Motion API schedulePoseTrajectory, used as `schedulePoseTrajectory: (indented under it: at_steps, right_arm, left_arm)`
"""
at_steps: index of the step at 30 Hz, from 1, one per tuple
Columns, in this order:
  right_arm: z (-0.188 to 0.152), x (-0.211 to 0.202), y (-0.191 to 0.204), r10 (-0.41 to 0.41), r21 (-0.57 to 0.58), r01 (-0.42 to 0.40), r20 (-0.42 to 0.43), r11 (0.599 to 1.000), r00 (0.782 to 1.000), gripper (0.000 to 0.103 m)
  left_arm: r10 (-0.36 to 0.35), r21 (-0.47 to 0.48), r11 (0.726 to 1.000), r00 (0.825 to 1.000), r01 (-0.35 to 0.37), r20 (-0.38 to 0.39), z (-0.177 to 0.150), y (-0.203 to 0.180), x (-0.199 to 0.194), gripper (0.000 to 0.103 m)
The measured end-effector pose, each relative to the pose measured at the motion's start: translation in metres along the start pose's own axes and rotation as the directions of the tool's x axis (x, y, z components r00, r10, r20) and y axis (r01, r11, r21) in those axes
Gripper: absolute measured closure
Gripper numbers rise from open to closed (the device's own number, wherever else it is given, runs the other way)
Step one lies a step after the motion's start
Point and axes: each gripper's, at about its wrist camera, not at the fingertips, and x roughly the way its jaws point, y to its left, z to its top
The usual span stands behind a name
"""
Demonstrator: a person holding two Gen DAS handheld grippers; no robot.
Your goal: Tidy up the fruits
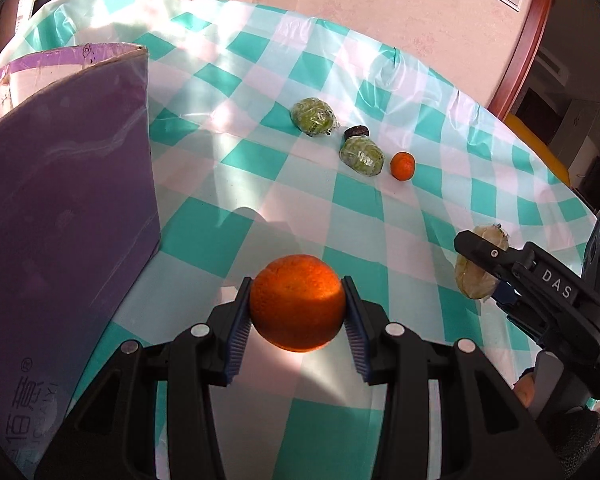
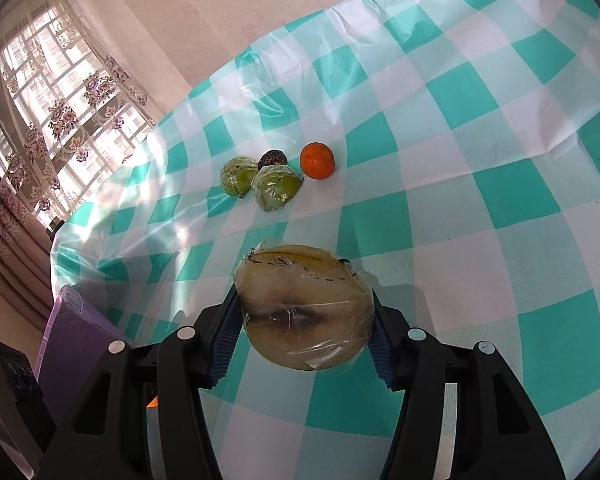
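My left gripper (image 1: 297, 304) is shut on a large orange (image 1: 297, 302), held above the checked tablecloth, just right of the purple box (image 1: 60, 184). My right gripper (image 2: 305, 316) is shut on a plastic-wrapped pale half fruit (image 2: 305, 312); it also shows at the right of the left wrist view (image 1: 476, 268). Farther back on the cloth lie two wrapped green fruit pieces (image 1: 313, 117) (image 1: 362, 156), a dark round fruit (image 1: 357, 132) and a small orange (image 1: 403, 165). The same group shows in the right wrist view: green pieces (image 2: 238, 176) (image 2: 277, 188), dark fruit (image 2: 273, 158), small orange (image 2: 317, 161).
The open purple cardboard box stands at the left, with its corner in the right wrist view (image 2: 76, 332). The round table under the teal-and-white cloth (image 1: 420, 220) ends near a pink wall. A curtained window (image 2: 40, 112) is at the left.
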Motion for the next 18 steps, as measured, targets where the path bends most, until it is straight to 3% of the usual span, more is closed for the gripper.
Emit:
schedulePoseTrajectory:
  at_steps: [12,18]
  right_arm:
    - [-0.038,-0.025,0.012,0.02,-0.038,-0.022,-0.042,0.999,0.999,0.048]
    - [-0.05,-0.035,0.015,0.041,-0.043,-0.043,-0.054,0.998,0.998,0.048]
  left_arm:
    - [-0.033,0.036,0.999,0.999,0.032,0.013,-0.03,0.007,-0.037,0.06]
    - [-0.037,0.075,0.997,0.997,0.032,0.066,-0.042,0.007,-0.059,0.06]
